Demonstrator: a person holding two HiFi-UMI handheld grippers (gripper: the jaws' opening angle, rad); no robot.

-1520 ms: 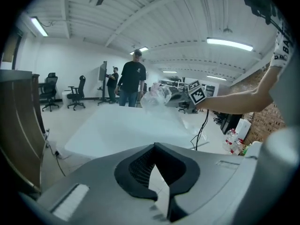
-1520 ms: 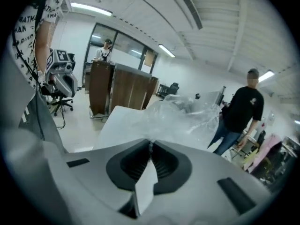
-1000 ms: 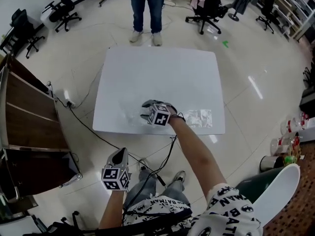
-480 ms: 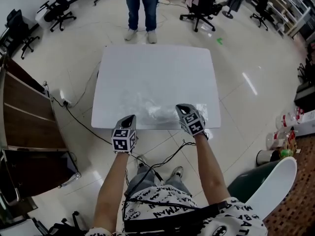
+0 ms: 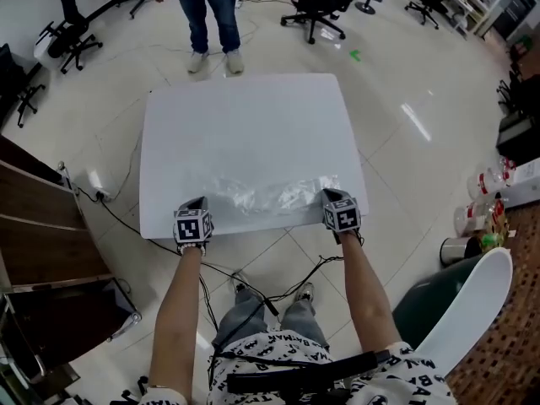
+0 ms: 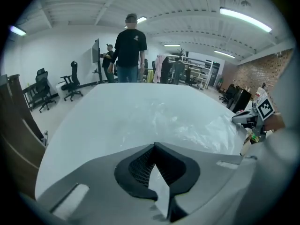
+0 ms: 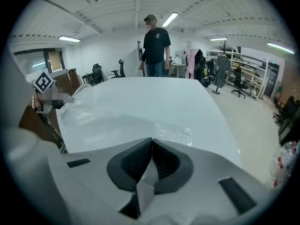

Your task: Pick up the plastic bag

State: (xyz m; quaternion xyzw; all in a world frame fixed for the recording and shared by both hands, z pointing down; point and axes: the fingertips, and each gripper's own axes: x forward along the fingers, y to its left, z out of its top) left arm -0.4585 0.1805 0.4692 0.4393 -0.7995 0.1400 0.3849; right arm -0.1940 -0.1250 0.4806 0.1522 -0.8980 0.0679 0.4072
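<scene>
The clear plastic bag (image 5: 270,194) lies crumpled along the near edge of the white table (image 5: 245,125). It stretches between my two grippers. My right gripper (image 5: 332,196) is shut at the bag's right end. In the left gripper view the film (image 6: 206,125) rises to the right gripper (image 6: 241,119), so it looks pinched there. My left gripper (image 5: 197,202) is shut at the bag's left end by the table's near left corner. Its tips (image 6: 153,145) meet just short of the film, and I cannot tell whether any is caught. In the right gripper view the bag (image 7: 117,125) spreads ahead of the closed tips (image 7: 152,139).
A person (image 5: 207,11) stands at the table's far side. Office chairs (image 5: 316,7) stand behind them and at the far left. A brown cabinet (image 5: 42,234) is on the left, a cable (image 5: 126,218) runs on the floor, and bottles and a green bin (image 5: 430,310) are at the right.
My right gripper moved from the bag's middle to its right end and its jaws closed. My left gripper came up from beside my leg to the table's near left corner. The bag now lies drawn out.
</scene>
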